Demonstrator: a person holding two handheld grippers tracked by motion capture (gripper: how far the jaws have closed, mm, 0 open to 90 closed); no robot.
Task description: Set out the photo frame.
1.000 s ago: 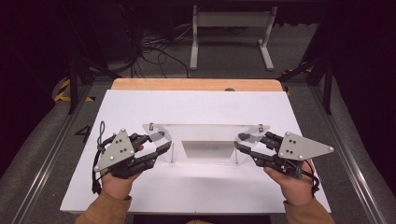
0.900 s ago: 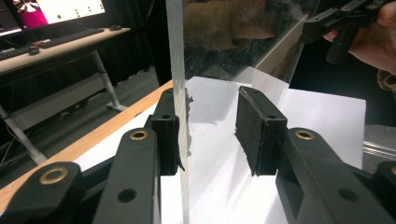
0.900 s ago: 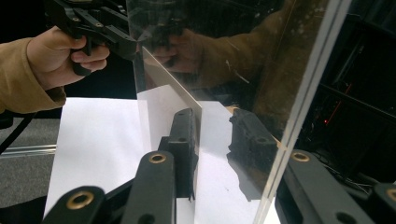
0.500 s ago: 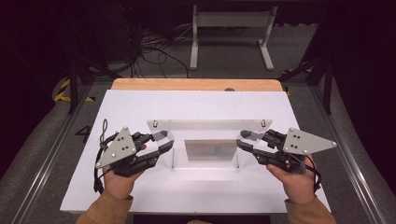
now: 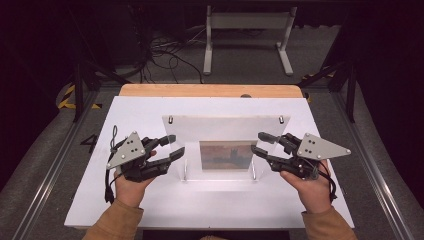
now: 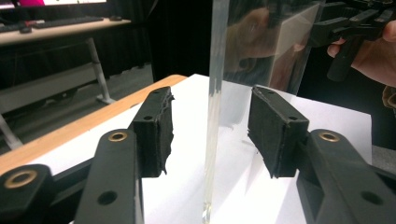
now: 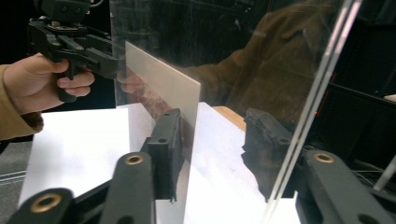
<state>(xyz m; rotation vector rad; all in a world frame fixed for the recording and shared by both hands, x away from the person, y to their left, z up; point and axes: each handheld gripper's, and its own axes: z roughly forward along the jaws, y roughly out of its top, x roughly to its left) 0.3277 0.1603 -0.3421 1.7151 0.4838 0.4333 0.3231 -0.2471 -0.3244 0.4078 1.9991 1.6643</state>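
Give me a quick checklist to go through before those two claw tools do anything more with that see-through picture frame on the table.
1. Left gripper jaws have just been opening, clear of the frame's edge, which stands between them: ok.
2. Right gripper jaws have just been opening too; near pad off the pane, far pad seen through it: cannot tell.
3. Clear frame stands on the white board, leaning back: ok.
4. Picture sits inside the frame: ok.
5. Frame's four metal posts all seated: cannot tell.
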